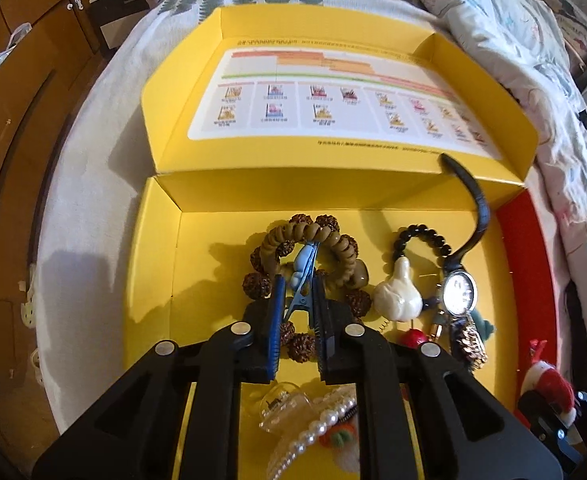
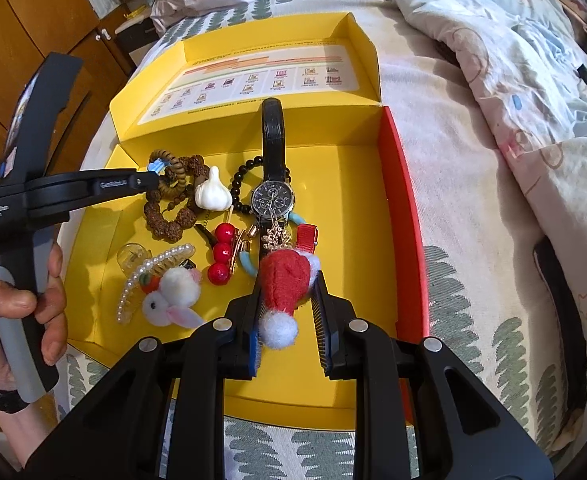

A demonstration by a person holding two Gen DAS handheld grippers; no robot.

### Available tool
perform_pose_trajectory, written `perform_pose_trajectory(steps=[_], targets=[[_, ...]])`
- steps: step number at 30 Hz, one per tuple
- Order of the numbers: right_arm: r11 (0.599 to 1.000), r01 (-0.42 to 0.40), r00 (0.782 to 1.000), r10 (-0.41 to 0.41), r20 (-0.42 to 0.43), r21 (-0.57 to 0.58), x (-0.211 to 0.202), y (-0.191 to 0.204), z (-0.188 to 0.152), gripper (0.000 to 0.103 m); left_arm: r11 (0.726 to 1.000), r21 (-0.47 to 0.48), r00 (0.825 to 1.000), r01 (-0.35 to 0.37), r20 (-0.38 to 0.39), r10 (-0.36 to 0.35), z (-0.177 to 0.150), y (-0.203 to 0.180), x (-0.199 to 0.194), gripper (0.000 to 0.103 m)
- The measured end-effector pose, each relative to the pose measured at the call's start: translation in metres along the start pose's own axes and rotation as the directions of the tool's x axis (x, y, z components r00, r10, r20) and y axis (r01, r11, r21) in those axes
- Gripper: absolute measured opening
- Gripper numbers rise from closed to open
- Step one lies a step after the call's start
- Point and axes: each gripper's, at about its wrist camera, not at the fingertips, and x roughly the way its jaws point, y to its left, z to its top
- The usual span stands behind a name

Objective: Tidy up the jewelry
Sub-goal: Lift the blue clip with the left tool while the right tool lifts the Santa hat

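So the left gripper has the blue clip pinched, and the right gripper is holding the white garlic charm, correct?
Not quite. The left gripper does pinch the blue clip, but the right gripper holds the red Santa hat; the right wrist view shows the white garlic charm lying in the yellow box.

right gripper (image 2: 287, 300) fingers clamp a red santa hat (image 2: 287, 276) over the yellow box (image 2: 357, 184); watch (image 2: 272, 198) beyond

Left black two-finger gripper (image 1: 298, 300) points steeply down, jaws pinched nearly together on a small blue clip (image 1: 302, 280). You can see the person's left hand (image 2: 17, 300) wrapped round its grey handle, thumb on top, dark band at the wrist. Right black two-finger gripper (image 2: 287, 300) also tilts steeply down, jaws clamped on a red felt Santa-hat charm (image 2: 285, 280), white pompom dangling toward the camera.
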Motion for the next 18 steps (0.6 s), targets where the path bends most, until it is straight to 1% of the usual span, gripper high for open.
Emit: perform_pose_trajectory(steps=[5,10,13,14,18], targets=[[1.000,-0.017,1.000,0.017,0.013,0.005,-0.011,0.000,-0.001,0.022,1.000,-0.001,1.000,0.011,0.010,-0.011,-0.003,0.005,-0.013,0.014],[1.000,-0.023,0.999,0.022,0.029,0.010,-0.024,-0.001,-0.004,0.022,0.999,-0.012,0.999,0.032,0.002,-0.032,-0.007,0.013,-0.020,0.014],[1.000,-0.024,0.999,0.023,0.034,0.017,-0.030,-0.005,-0.006,0.022,0.996,-0.017,0.995,0.090,-0.045,-0.091,-0.012,0.016,-0.022,0.014],[1.000,-0.021,0.999,0.021,0.036,0.017,-0.033,-0.006,-0.006,0.022,0.995,-0.015,0.994,0.100,-0.050,-0.101,-0.014,0.015,-0.024,0.014],[0.999,-0.025,0.999,0.024,0.044,0.021,-0.043,-0.009,-0.011,0.022,0.997,-0.016,0.995,0.078,-0.057,-0.079,-0.022,0.016,-0.030,0.014]])
